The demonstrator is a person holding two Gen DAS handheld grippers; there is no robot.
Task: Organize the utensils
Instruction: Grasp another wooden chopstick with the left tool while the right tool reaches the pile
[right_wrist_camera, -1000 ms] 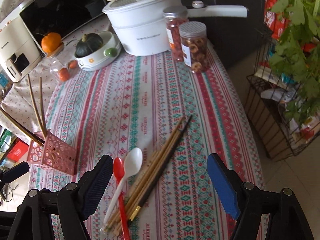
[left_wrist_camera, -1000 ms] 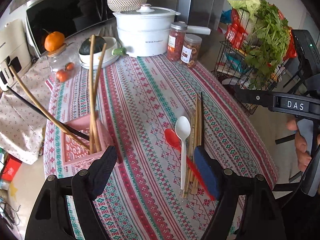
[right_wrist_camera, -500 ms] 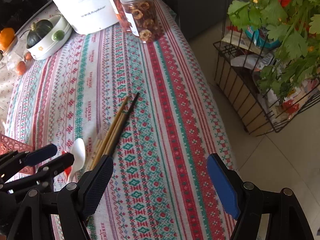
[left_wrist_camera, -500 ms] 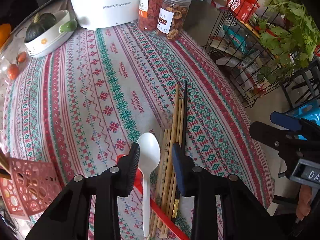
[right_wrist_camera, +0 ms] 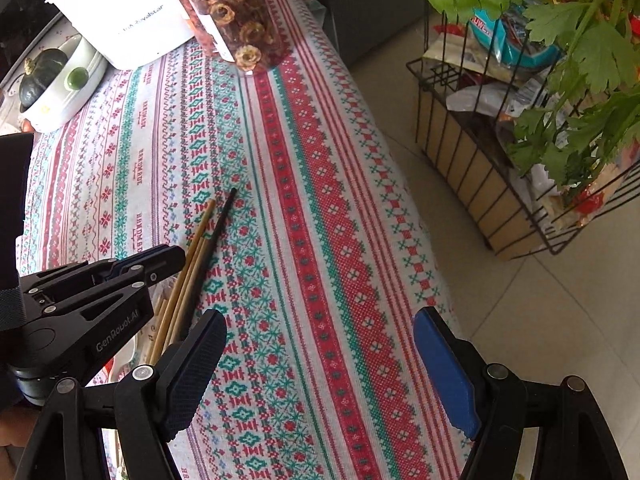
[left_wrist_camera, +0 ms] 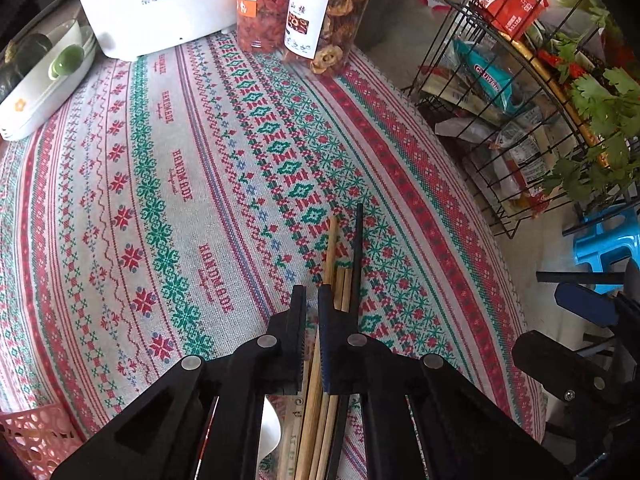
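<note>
At the near edge of the left wrist view, the left gripper (left_wrist_camera: 312, 312) is seen with its fingers drawn almost together over a bundle of chopsticks (left_wrist_camera: 316, 392); a narrow slit is left between the pads, and whether a wooden stick is actually pinched there cannot be told. The bundle is laid flat on the patterned tablecloth (left_wrist_camera: 168, 184), pointing toward 12 o'clock, with one black chopstick (left_wrist_camera: 357, 240) lying along its 3 o'clock side and reaching a little farther than the wooden ones. A white spoon (left_wrist_camera: 267, 432) is partly hidden under the left finger at 6 o'clock, and a corner of a pink perforated basket (left_wrist_camera: 36, 436) is glimpsed at 8 o'clock. In the right wrist view, the right gripper (right_wrist_camera: 320, 368) is held wide open above the cloth near the table edge, with nothing between its blue pads; the left gripper is seen at its 9 o'clock, lowered onto the chopsticks. Farther off, at 12 o'clock, two clear jars of dried fruit (left_wrist_camera: 328, 16) are stood side by side, just beside a white Royalstar pot (left_wrist_camera: 156, 4) at 11 o'clock. A white dish (left_wrist_camera: 44, 92) holding a dark squash is placed at 10 o'clock. Beyond the table, at 2 o'clock, a black wire rack (left_wrist_camera: 500, 128) filled with packets and leafy greens is seen.
</note>
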